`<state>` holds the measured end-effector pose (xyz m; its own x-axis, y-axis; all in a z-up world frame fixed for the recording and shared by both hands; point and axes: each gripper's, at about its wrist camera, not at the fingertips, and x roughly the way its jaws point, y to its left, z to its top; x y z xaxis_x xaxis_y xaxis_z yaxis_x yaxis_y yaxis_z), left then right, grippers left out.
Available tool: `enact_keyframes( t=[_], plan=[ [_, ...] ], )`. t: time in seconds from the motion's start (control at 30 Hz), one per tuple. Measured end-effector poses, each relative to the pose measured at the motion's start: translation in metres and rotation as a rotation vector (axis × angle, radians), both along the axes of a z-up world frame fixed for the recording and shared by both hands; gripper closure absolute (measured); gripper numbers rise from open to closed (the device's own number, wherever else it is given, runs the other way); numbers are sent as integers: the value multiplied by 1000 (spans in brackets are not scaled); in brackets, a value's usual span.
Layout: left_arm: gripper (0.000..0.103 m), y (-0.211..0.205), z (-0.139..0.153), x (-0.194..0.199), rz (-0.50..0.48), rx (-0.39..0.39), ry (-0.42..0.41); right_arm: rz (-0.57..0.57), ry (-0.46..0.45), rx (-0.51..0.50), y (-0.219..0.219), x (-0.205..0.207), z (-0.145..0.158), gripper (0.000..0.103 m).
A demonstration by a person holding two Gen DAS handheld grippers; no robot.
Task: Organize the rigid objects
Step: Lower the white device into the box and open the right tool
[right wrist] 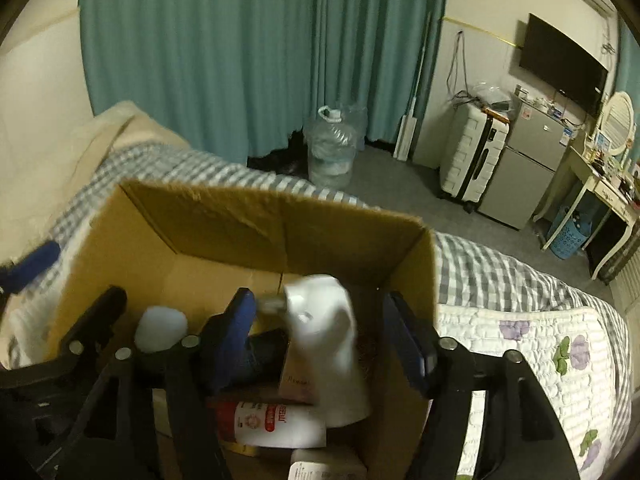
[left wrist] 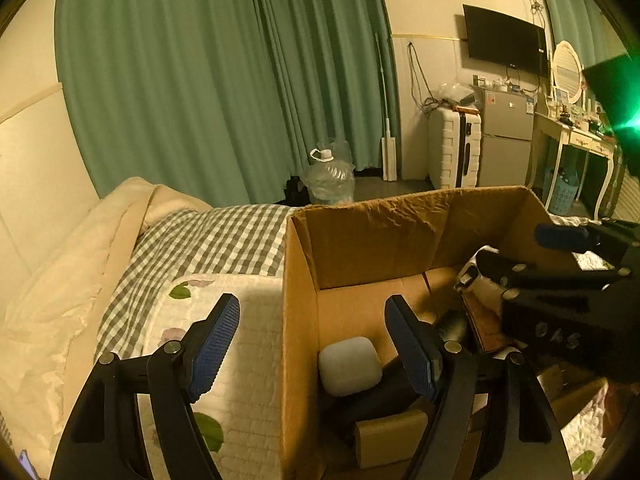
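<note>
A cardboard box (right wrist: 224, 240) sits on the bed (right wrist: 520, 320), holding a white spray bottle (right wrist: 328, 344) between the wide-open right claw (right wrist: 324, 344), untouched. The left claw (left wrist: 316, 344), also wide, straddles the box wall near 1 white rounded case (left wrist: 349, 365).

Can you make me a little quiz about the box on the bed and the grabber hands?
1. True or false: the brown cardboard box sits on the bed.
2. Which grabber has a white spray bottle between its fingers? A) left gripper B) right gripper
3. Fill in: the rounded white case lies ____ the box.

Key: 1 true. 2 B; the picture is blurry, so I cannot tell whether it is being gripped. 3 inside.
</note>
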<state>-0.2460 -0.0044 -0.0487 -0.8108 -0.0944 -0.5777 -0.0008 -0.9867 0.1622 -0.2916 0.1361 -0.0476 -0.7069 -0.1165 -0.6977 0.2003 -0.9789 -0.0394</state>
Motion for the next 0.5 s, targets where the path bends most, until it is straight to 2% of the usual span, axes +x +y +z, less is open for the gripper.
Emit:
enact_keyframes(
  t=[0.13,0.37,0.5],
  plan=[
    [25,-1,28,17,-3,2,40,-28,55,-2,11,22,34,36],
    [25,0,111,72,-15,12,192,-45,182,-16,31,87,115,36],
    [25,1,155,113,-20,9,282,-59,261,-19,44,128,156,29]
  ],
)
